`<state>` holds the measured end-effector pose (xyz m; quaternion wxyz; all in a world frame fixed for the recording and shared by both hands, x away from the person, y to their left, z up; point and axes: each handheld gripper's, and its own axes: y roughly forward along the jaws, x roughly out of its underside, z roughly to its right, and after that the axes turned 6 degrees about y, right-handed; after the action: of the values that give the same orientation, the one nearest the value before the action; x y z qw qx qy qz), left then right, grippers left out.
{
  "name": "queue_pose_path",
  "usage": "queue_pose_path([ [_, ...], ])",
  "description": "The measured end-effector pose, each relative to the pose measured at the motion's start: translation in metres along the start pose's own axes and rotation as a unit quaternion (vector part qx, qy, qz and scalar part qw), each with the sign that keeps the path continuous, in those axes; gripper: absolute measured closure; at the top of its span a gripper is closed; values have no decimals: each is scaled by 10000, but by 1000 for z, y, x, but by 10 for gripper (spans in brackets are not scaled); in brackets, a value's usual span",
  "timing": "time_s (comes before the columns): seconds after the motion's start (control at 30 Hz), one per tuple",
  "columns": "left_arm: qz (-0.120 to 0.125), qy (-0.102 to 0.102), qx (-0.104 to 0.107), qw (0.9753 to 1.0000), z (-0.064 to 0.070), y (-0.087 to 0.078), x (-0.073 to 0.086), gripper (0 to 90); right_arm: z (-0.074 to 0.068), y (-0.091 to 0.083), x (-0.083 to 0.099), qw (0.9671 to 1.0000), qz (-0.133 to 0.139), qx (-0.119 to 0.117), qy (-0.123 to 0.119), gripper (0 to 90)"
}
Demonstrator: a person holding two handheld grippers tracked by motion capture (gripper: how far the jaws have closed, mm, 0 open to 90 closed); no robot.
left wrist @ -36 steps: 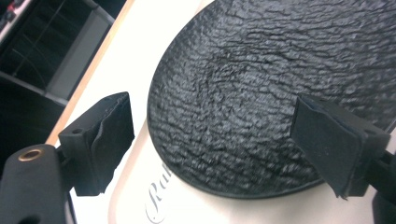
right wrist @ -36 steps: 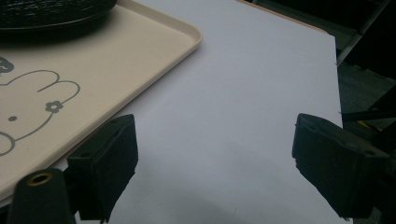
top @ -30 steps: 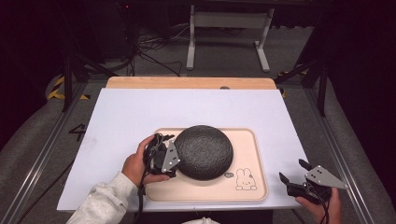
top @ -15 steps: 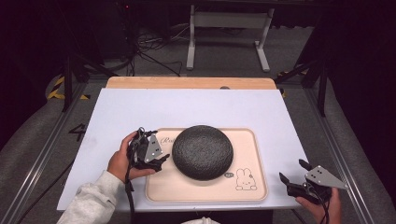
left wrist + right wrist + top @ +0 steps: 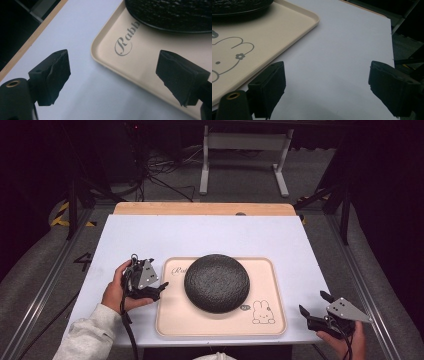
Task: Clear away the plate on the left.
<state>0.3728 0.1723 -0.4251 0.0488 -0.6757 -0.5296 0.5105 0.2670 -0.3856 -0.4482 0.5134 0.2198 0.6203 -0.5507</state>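
Note:
A black, rough-textured dome [image 5: 216, 281], like an upturned bowl, rests on a beige tray [image 5: 220, 322] printed with a rabbit and script lettering. My left gripper [image 5: 159, 291] is held in a hand at the tray's left edge, open and empty. In the left gripper view [image 5: 112, 77] one jaw is over the white table and the other over the tray [image 5: 140, 65], with the dome [image 5: 172, 12] ahead. My right gripper [image 5: 314, 304] is open near the table's front right corner. In the right gripper view [image 5: 327, 87] it holds nothing, and the tray [image 5: 262, 32] and dome [image 5: 237, 6] lie to its left.
The white tabletop [image 5: 200, 237] has a wooden strip [image 5: 200, 208] along its far edge. Beyond it are a dark floor with cables and a grey metal stand [image 5: 245, 150]. The table's right edge [image 5: 390, 37] is close to my right gripper.
My left gripper has drawn back leftward from the dome's left side to the tray's left edge, open. The dome and the right gripper have stayed in place.

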Motion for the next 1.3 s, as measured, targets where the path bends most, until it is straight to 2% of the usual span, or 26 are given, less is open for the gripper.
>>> queue_pose_path([
  [0.33,-43,-254,-38,9997,-9,-8,20,130,0,0,0,10000,4,2,-5,150],
  [0.6,-91,-486,14,9988,-12,-15,36,127,0,0,0,10000,3,2,6,149],
  [0.67,-92,-487,30,9988,-14,-17,40,127,0,0,0,10000,2,5,7,149],
  [0.7,-91,-553,40,9984,-13,-17,42,127,0,0,0,10000,0,7,7,149],
  [0.8,-127,-538,79,9984,-14,-19,47,127,0,0,0,10000,3,3,2,149],
  [1.0,-152,-665,141,9976,-12,-21,56,126,1,0,0,10000,11,3,-2,149],
  [1.3,-144,-946,234,9951,-8,-26,74,125,1,0,0,10000,11,1,-6,149],
])
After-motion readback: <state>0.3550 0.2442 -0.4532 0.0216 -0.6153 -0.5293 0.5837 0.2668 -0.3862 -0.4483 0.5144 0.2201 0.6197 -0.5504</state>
